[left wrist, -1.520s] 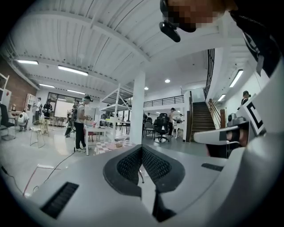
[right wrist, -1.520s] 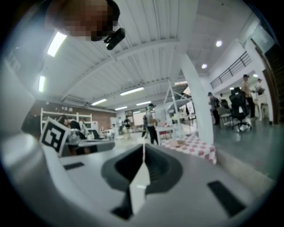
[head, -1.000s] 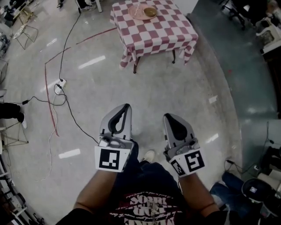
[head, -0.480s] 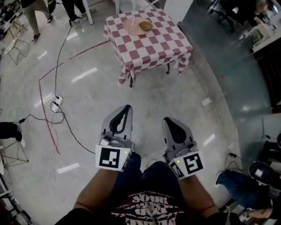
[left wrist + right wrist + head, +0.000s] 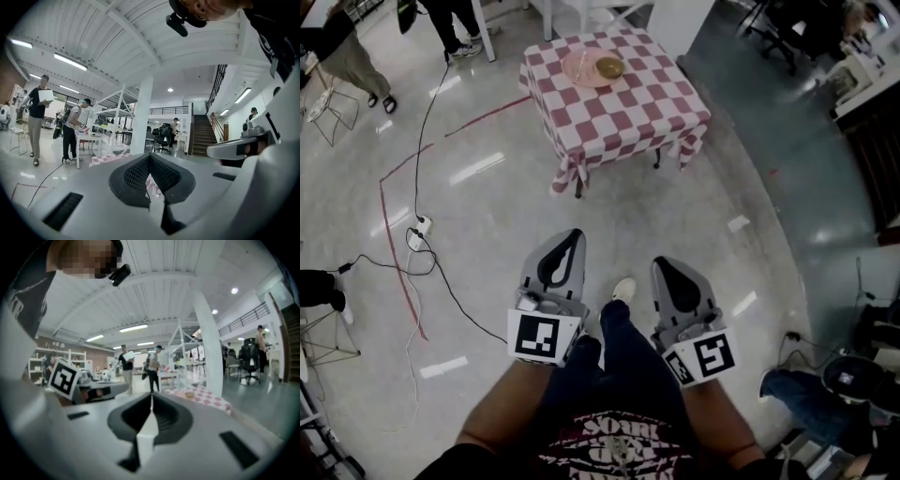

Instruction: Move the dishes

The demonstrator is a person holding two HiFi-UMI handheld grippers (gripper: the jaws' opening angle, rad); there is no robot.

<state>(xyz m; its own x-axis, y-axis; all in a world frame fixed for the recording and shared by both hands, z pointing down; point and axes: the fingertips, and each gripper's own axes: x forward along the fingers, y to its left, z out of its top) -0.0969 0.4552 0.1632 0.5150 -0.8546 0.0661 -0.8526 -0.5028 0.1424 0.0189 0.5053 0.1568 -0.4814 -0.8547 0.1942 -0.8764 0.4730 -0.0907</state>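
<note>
Far ahead stands a table with a red-and-white checked cloth (image 5: 619, 103). At its far edge lies a pink plate (image 5: 584, 68), and a yellowish bowl (image 5: 610, 67) rests on the plate's right side. My left gripper (image 5: 572, 234) and right gripper (image 5: 664, 264) hover side by side over the floor, well short of the table. Both are shut with nothing in them. The left gripper view shows its jaws (image 5: 149, 157) closed, with a bit of the checked cloth (image 5: 104, 160) beyond. In the right gripper view the closed jaws (image 5: 151, 397) point left of the table (image 5: 206, 397) and bowl (image 5: 189, 393).
A power strip with black cables (image 5: 417, 226) and a red tape line (image 5: 389, 202) lie on the shiny floor at left. Two people (image 5: 347, 52) stand at the far left. A white column (image 5: 207, 343) rises behind the table. My shoe (image 5: 623, 289) shows between the grippers.
The table has come lower and nearer in the head view as I walk toward it. A foot has stepped forward between the grippers. Both grippers stay shut.
</note>
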